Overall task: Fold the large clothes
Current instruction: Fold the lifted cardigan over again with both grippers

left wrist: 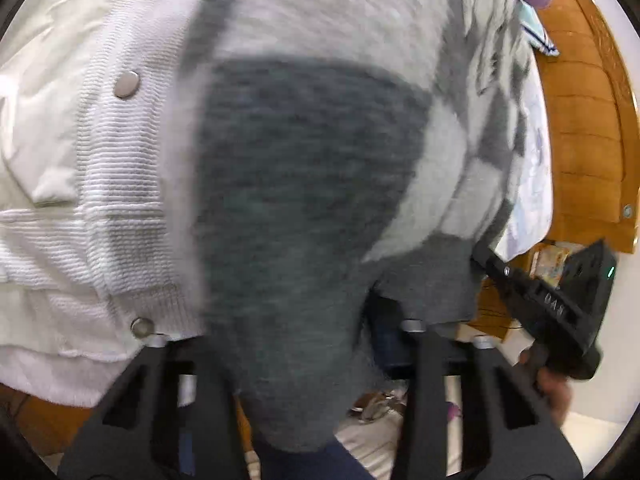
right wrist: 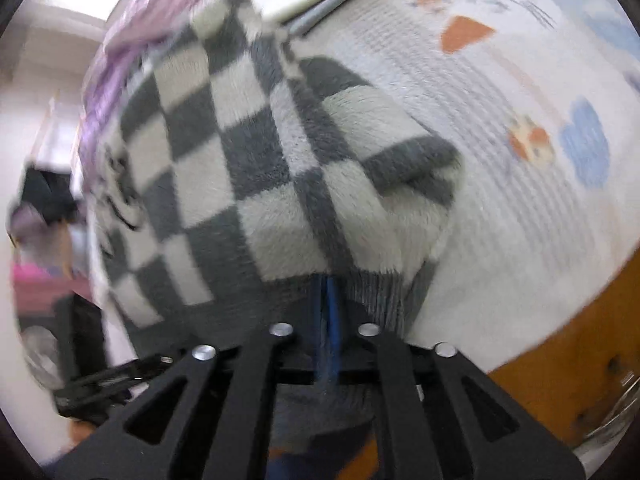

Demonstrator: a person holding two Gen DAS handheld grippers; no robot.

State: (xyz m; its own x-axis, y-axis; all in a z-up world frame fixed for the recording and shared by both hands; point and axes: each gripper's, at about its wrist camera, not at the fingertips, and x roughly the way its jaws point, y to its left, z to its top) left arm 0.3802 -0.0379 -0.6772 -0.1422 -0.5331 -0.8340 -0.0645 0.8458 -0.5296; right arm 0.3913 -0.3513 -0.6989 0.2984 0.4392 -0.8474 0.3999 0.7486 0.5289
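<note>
A grey and white checkered fuzzy sweater fills the left wrist view and drapes over my left gripper, which is shut on its dark hem. In the right wrist view the same sweater lies on a white patterned bedsheet. My right gripper is shut on the sweater's grey ribbed hem. The right gripper's body also shows in the left wrist view, held by a hand, at the sweater's lower right edge.
A white ribbed jacket with metal snaps lies to the left of the sweater. A wooden bed frame runs along the right. A purple cloth lies beyond the sweater. The bed's orange wooden edge is at lower right.
</note>
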